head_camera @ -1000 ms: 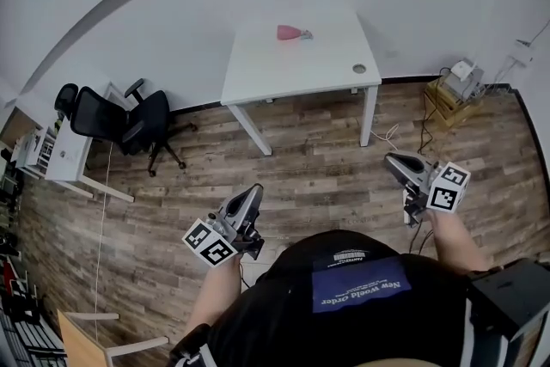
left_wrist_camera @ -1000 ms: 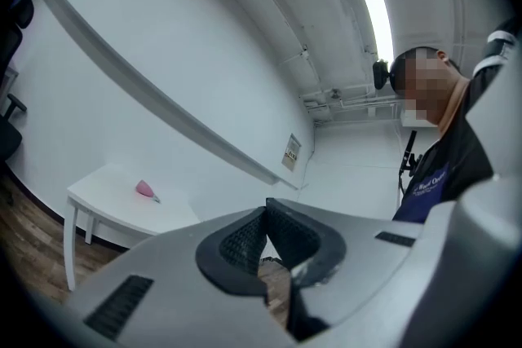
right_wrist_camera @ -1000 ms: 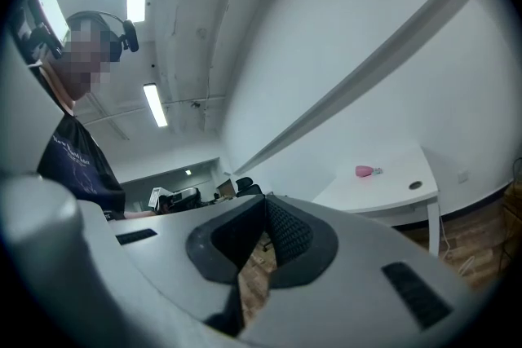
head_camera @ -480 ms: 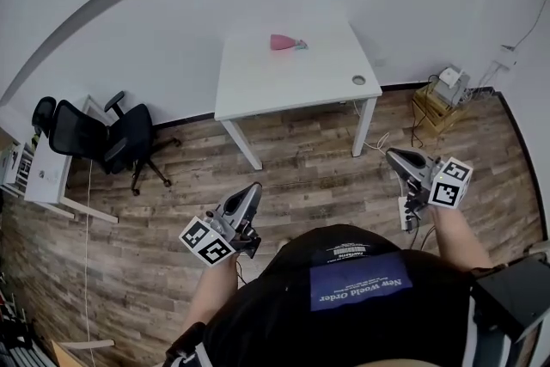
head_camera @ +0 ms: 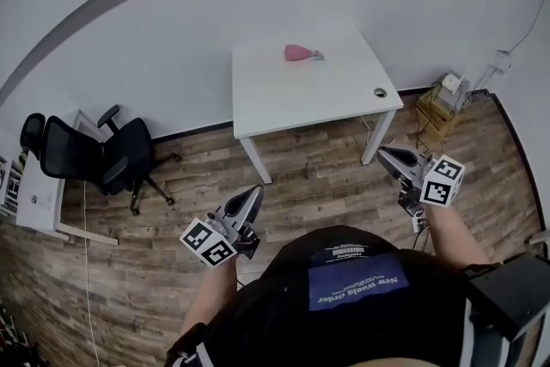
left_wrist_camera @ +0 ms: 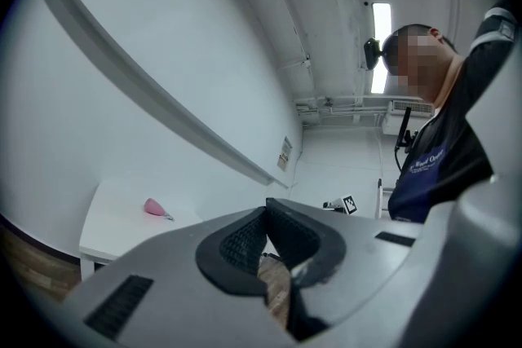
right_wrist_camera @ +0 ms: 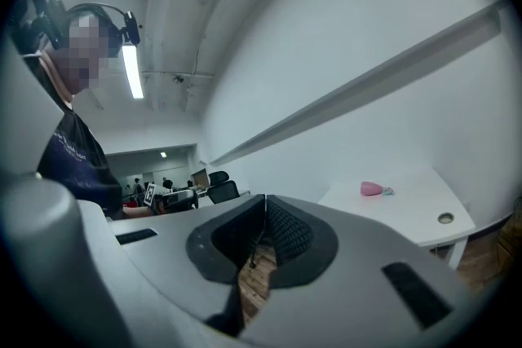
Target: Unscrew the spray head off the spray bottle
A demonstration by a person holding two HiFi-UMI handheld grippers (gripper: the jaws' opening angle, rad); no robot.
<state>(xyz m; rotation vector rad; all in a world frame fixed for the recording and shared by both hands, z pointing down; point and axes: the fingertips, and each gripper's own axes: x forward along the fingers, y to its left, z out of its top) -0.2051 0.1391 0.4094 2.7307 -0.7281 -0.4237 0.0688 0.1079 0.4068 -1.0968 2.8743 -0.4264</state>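
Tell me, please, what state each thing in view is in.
Pink plastic spray bottle: lying on its side on the white rectangular table, spray head seemingly still on.
Left gripper: shut, empty, well short of the table.
Right gripper: shut, empty, well short of the table.
Black wheeled office chair: upright, unoccupied.

Right gripper (right_wrist_camera: 264, 212): jaws are sitting closed, nothing between. Pink spray bottle (right_wrist_camera: 373, 189) is lying on white table (right_wrist_camera: 412, 218), well beyond.
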